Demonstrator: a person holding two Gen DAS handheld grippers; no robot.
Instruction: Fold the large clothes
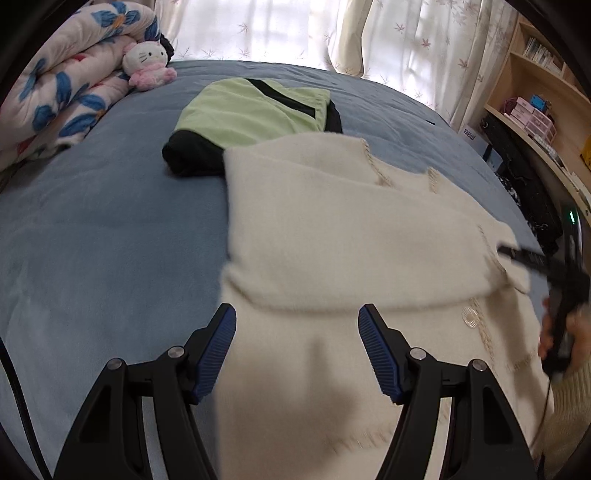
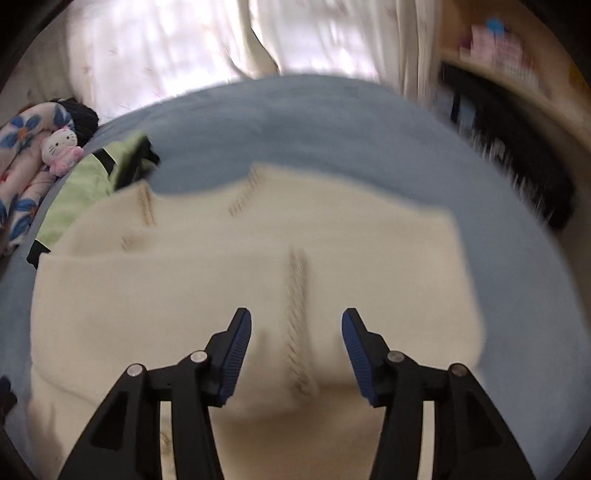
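Left wrist view: the left gripper [image 1: 297,321] hovers with jaws apart and empty over the cream sweater [image 1: 332,229], spread on the blue bed [image 1: 92,240]. Beyond it lies a folded green-and-black garment [image 1: 251,110], then a plush cat [image 1: 146,64] against a floral quilt [image 1: 62,85]. The right gripper [image 2: 296,326] also gapes empty above the sweater.

Home bedroom, bed [image 1: 92,229], curtains [image 1: 332,33], bookshelf [image 1: 535,85]
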